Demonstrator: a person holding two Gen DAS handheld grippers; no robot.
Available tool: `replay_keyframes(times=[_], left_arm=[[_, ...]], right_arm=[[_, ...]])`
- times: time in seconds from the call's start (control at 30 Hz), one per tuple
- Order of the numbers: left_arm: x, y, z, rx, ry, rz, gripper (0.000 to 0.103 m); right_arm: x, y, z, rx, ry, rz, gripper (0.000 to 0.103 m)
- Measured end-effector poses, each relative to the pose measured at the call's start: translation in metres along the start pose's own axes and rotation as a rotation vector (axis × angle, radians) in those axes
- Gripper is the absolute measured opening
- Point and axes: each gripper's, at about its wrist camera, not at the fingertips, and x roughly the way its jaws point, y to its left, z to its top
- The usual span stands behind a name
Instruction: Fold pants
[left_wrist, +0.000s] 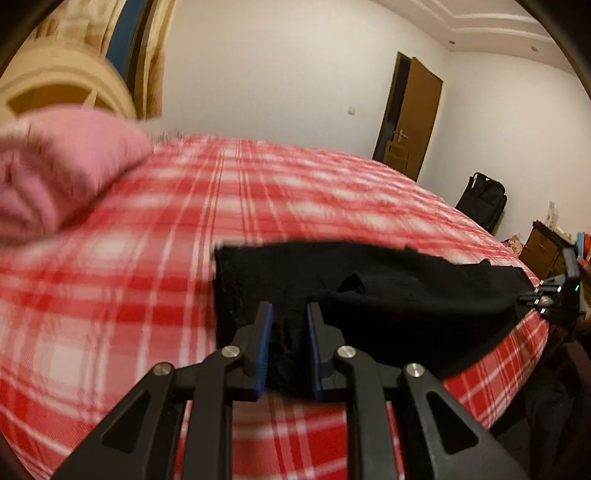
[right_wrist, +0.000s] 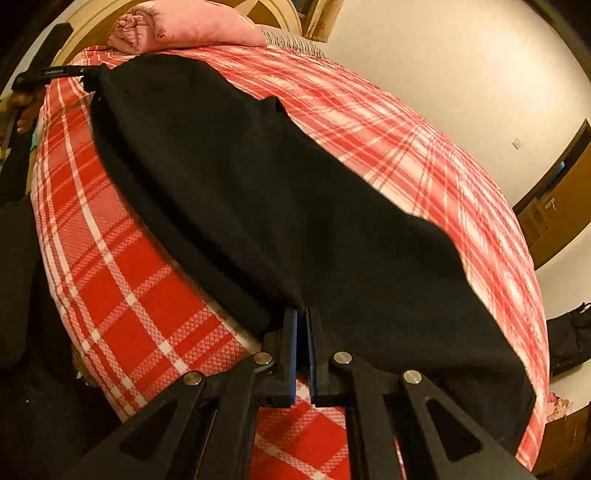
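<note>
The black pants (right_wrist: 295, 206) lie spread along the near edge of the bed (left_wrist: 258, 192), on its red-and-white plaid cover, stretched between the two claws. The left claw (left_wrist: 290, 314) pinches a bunched end of the cloth between its blue pads (left_wrist: 266, 339); the fabric fills the gap between them. The right claw (right_wrist: 303, 321) is pressed nearly together on the pants' other end, with a thin fold caught in the narrow slit. From the left view the right claw shows far off at the cloth's corner; from the right view the left claw appears at the far corner. A pink pillow (right_wrist: 192, 24) sits at the head of the bed, apart from the pants.
</note>
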Motion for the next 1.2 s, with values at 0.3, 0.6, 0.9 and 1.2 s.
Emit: replay_keyframes(times=[0.3,0.6,0.9,1.2], left_arm=[[0.001,0.001,-0.018,0.018,0.029,0.053,0.057],[-0.016,0.011,-0.037,0.378,0.143,0.325,0.082],[-0.052,0.039,-0.004,-0.015,-0.115,0.176,0.082],[0.034,-0.028,0.006,0.059,-0.018,0.032,0.082]], right_arm=[[0.003,-0.004,0.001,-0.019,0.031,0.012,0.014],[-0.042,-0.023,0.026,0.079,-0.060,0.218,0.050],[0.018,-0.050,0.135,0.340,-0.124,0.390,0.050],[0.142,-0.047,0.208,0.562,0.012,0.559,0.047]])
